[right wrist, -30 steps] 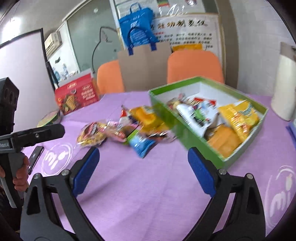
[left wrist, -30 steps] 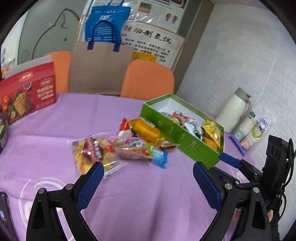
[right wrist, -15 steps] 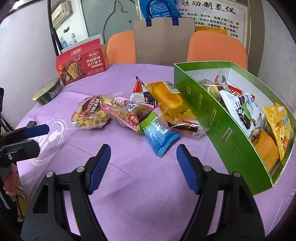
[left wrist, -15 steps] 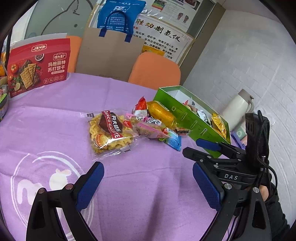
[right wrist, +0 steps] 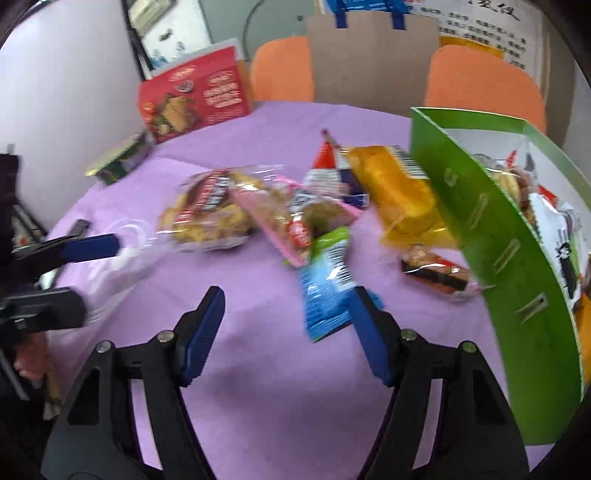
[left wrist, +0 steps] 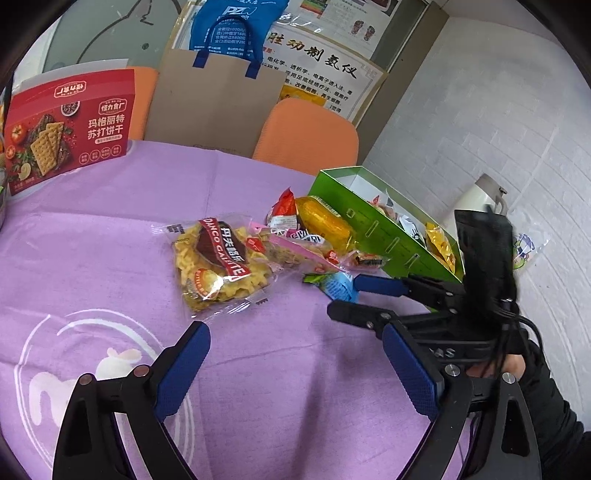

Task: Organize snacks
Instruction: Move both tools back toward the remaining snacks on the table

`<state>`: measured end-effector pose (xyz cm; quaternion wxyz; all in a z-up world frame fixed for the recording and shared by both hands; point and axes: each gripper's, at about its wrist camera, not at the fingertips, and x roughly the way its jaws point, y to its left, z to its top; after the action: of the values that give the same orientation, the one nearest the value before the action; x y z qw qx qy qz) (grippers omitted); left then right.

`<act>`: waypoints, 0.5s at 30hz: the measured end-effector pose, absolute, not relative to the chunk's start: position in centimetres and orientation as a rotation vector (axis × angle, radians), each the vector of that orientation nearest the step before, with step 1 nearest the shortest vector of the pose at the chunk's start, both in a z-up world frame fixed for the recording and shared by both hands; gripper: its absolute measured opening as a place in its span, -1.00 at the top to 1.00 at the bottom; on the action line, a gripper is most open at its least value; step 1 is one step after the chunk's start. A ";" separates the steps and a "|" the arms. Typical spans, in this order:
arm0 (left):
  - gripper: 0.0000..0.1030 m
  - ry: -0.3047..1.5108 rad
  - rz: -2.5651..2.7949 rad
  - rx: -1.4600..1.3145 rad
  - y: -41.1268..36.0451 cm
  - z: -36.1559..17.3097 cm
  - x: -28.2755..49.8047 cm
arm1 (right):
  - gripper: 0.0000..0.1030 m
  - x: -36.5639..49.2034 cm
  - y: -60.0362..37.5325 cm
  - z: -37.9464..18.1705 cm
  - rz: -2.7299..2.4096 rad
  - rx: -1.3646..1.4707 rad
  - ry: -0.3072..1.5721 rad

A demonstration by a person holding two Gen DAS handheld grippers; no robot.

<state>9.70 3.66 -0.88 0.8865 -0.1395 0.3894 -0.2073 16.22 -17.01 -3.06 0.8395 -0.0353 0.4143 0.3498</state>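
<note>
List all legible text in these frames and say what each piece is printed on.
"DANCO GALETTE": biscuit packet
"玛格丽特 苏打饼干": red cracker box
"PZ": blue bag
"胜动制氢仪": wall poster
Poster small print, the other wrappers and everything in the right wrist view are too small or blurred to read.

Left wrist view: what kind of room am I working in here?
Probably an office or clinic meeting room, not a home: printed Chinese wall posters, orange chairs round a purple-clothed table, and a white thermos.
</note>
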 end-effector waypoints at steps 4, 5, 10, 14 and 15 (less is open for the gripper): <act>-0.66 0.838 -0.459 -0.287 2.4 -1.4 10.3 | -0.31 15.1 -18.4 -1.7 0.616 -0.167 0.786; -0.65 0.846 -0.467 -0.289 1.9 -1.6 10.6 | -0.28 15.4 -18.9 -1.6 0.584 -0.163 0.782; -0.62 0.858 -0.493 -0.287 0.0 -1.6 11.0 | -0.04 18.0 -19.6 -1.7 0.470 -0.177 0.781; -0.59 0.870 -0.489 -0.293 0.0 -1.8 10.8 | -0.04 20.4 -19.9 -2.4 0.447 -0.121 0.796; -0.59 0.872 -0.486 -0.297 0.1 -1.9 10.8 | -0.04 20.8 -19.9 -2.6 0.445 -0.106 0.804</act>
<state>10.77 0.09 -1.86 0.8673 -0.1421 0.4167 -0.2321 20.83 -19.88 -2.58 0.8950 -0.0509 0.3877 0.2146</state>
